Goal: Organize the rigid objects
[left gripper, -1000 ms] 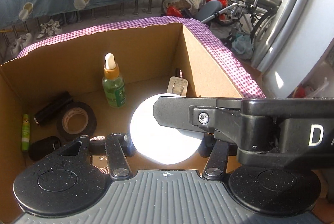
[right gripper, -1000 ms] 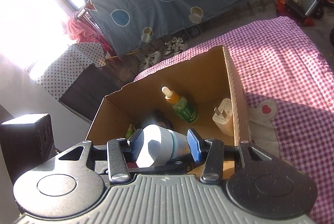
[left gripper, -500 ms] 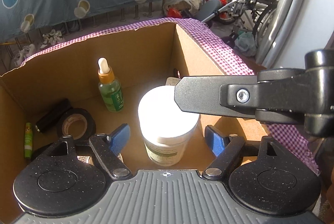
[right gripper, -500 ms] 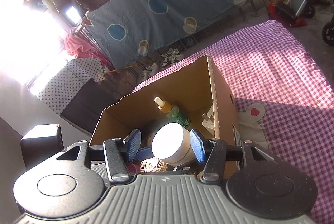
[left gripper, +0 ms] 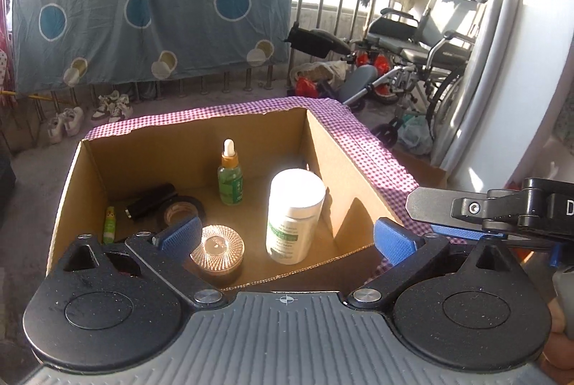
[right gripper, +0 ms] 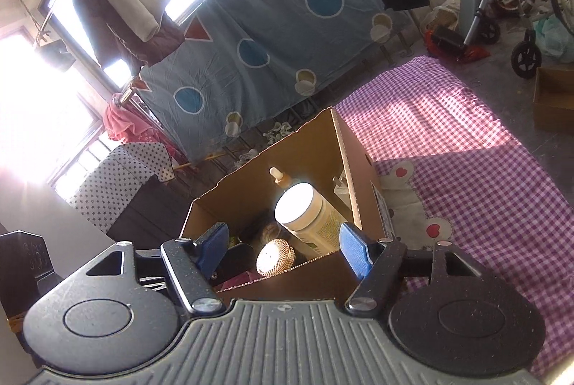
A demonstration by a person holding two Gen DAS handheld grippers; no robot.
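Since the earlier frames, the white bottle has been released and both grippers drawn back. It is left upright inside the cardboard box, long axis vertical, cap up, ahead of and between the wide, empty jaws of the left gripper. The right gripper is likewise spread wide. The bottle's cap is washed out by glare and its label cannot be read.

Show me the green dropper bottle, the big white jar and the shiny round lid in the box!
green dropper bottle [left gripper: 230,183]: left wrist view, green body.
white jar [left gripper: 297,188]: left wrist view, lid.
shiny round lid [left gripper: 217,244]: left wrist view, ribbed top.
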